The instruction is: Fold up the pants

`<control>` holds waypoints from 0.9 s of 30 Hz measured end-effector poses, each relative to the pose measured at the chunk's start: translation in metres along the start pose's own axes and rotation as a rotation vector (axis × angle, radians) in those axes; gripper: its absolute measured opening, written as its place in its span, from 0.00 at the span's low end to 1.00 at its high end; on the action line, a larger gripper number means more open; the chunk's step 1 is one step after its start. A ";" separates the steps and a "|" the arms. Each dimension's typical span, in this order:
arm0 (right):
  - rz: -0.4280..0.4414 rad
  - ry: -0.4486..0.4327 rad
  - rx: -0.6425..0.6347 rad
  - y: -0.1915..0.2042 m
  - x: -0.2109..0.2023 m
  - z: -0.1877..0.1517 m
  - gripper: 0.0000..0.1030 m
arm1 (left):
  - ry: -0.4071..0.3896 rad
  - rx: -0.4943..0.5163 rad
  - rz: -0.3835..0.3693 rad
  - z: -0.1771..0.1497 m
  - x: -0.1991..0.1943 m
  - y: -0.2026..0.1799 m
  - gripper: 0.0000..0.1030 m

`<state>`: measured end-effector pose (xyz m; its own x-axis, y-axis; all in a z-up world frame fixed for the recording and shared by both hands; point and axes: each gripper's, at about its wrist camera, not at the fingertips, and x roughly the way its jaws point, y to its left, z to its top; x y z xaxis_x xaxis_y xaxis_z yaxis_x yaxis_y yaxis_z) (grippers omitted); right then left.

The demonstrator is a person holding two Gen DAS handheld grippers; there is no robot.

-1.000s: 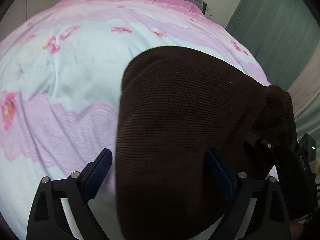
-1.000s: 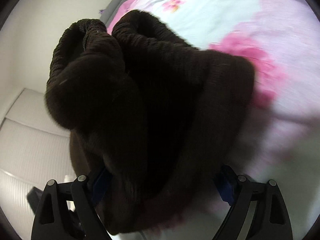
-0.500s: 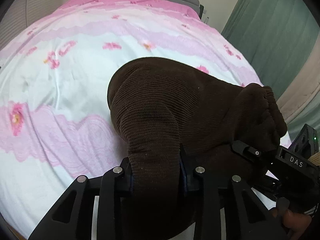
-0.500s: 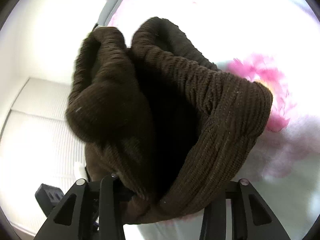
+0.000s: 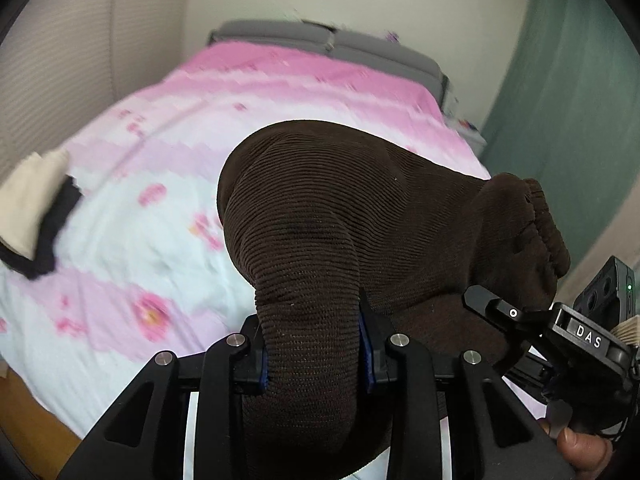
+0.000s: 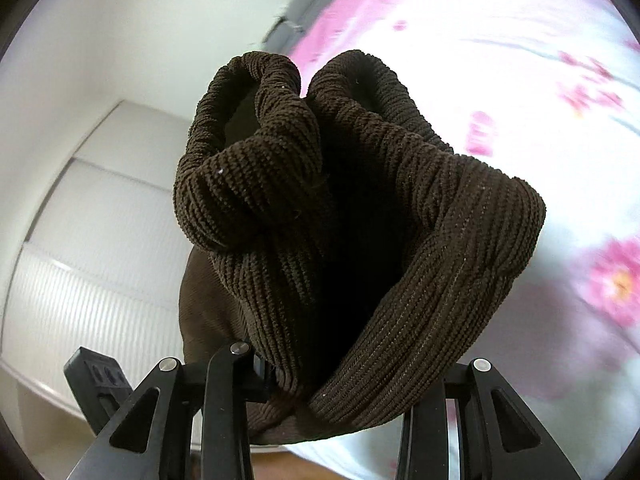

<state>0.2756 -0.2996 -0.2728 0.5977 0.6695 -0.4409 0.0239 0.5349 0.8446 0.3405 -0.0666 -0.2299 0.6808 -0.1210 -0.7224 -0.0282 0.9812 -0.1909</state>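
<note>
Both grippers — left gripper [image 5: 314,354], right gripper [image 6: 340,376] — are being kept pinched on the soft, limp brown pants [image 5: 320,208]; the thick waistband is judged the best hold.

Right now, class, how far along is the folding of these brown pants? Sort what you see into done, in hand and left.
Done: both grippers have a grip. The left gripper pinches a bunched fold of the pants; the right gripper clamps the gathered waistband.
In hand: the pants hang bunched between them above the bed.
Left: no neat fold shows yet, so spreading flat and folding.
</note>
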 end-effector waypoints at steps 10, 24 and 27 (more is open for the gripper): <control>0.131 0.041 -0.102 0.162 0.131 -0.023 0.35 | -0.129 -0.072 0.057 0.087 -0.057 0.178 0.32; 0.144 0.027 0.044 0.381 0.438 -0.170 0.36 | -0.059 -0.007 0.082 0.186 -0.071 0.518 0.32; 0.142 0.038 0.063 0.410 0.498 -0.197 0.35 | -0.043 -0.029 0.084 0.200 -0.061 0.578 0.33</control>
<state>0.4258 0.3549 -0.2060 0.5679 0.7557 -0.3262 -0.0072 0.4009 0.9161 0.4290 0.5379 -0.1639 0.7060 -0.0313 -0.7075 -0.1069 0.9829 -0.1502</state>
